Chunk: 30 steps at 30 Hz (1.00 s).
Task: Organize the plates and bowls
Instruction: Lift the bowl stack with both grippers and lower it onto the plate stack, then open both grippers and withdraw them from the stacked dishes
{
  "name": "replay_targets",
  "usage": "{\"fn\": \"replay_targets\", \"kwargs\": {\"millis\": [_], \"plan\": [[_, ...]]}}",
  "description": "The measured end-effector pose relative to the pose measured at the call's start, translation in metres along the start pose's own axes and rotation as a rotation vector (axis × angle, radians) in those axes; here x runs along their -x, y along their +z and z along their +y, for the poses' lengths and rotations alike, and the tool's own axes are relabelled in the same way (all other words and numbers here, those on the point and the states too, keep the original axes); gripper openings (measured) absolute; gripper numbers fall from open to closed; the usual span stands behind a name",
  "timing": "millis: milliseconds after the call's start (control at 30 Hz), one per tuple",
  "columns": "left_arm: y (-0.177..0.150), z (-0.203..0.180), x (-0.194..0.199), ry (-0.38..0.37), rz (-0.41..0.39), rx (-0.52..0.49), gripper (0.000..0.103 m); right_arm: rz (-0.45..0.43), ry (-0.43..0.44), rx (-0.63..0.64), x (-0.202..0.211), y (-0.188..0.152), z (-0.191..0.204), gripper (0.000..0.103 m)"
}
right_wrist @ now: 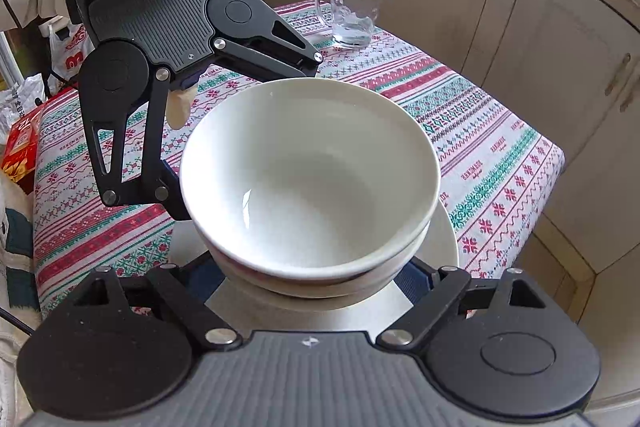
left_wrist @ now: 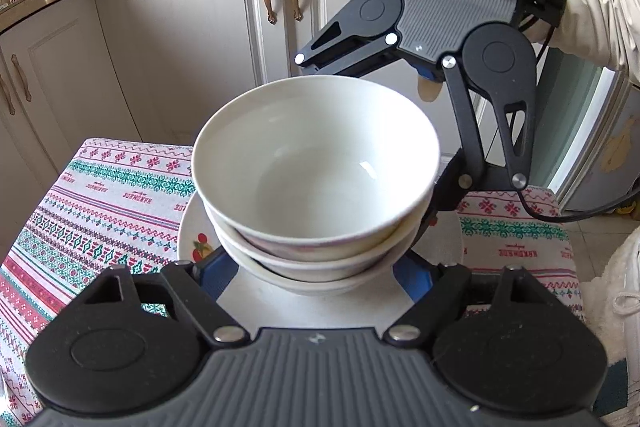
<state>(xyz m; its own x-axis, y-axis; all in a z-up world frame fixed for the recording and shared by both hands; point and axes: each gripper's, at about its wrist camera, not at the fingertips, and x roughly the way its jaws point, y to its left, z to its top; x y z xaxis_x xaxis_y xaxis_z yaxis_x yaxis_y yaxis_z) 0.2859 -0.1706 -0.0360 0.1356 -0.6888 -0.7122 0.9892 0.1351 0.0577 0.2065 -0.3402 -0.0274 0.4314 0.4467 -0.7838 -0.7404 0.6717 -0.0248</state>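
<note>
Three bowls (left_wrist: 316, 163), one plate (left_wrist: 192, 239), one mug (right_wrist: 354, 13)

The left gripper (left_wrist: 316, 267) sits low in its own view, pointing steeply downward, its two blue-padded fingers (left_wrist: 212, 273) spread wide on either side of the stack of bowls (left_wrist: 316, 167) and the plate (left_wrist: 192, 239) beneath it. Whether the pads press on the plate or the bowls cannot be told, as the fingertips are hidden. The right gripper (right_wrist: 316, 279) faces it from the opposite side, tilted down likewise, its fingers (right_wrist: 412, 277) equally far apart around the same stack. Behind each gripper a pale sleeve (left_wrist: 592, 19) reaches in from the frame edge.
</note>
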Motion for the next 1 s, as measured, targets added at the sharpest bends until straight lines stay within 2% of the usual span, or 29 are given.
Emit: {"fn": "replay_targets", "kwargs": {"millis": [333,500,567,667,767,900,1000], "plan": [[-0.003,-0.003,0.003,0.012,-0.005,-0.002,0.084,-0.001,-0.008,-0.019,-0.003,-0.001,-0.002,0.092],[-0.006,-0.012,0.009,0.057,-0.023,-0.01,0.085,-0.004,-0.024,-0.035,-0.003,-0.001,0.001,0.094],[-0.007,-0.015,0.015,0.078,-0.029,-0.001,0.092,-0.011,-0.031,-0.051,-0.002,-0.002,0.003,0.098],[-0.01,-0.026,0.026,0.129,-0.044,-0.012,0.094,-0.022,-0.072,-0.053,0.004,-0.003,0.012,0.103],[-0.014,-0.043,0.039,0.224,-0.068,-0.021,0.1,-0.018,-0.111,-0.074,0.012,-0.004,0.022,0.103],[-0.019,-0.068,0.054,0.439,-0.124,0.011,0.102,-0.04,-0.169,-0.132,0.027,-0.007,0.042,0.103],[-0.023,-0.091,0.063,0.596,-0.134,0.054,0.102,-0.038,-0.269,-0.22,0.035,-0.009,0.061,0.103]]}}
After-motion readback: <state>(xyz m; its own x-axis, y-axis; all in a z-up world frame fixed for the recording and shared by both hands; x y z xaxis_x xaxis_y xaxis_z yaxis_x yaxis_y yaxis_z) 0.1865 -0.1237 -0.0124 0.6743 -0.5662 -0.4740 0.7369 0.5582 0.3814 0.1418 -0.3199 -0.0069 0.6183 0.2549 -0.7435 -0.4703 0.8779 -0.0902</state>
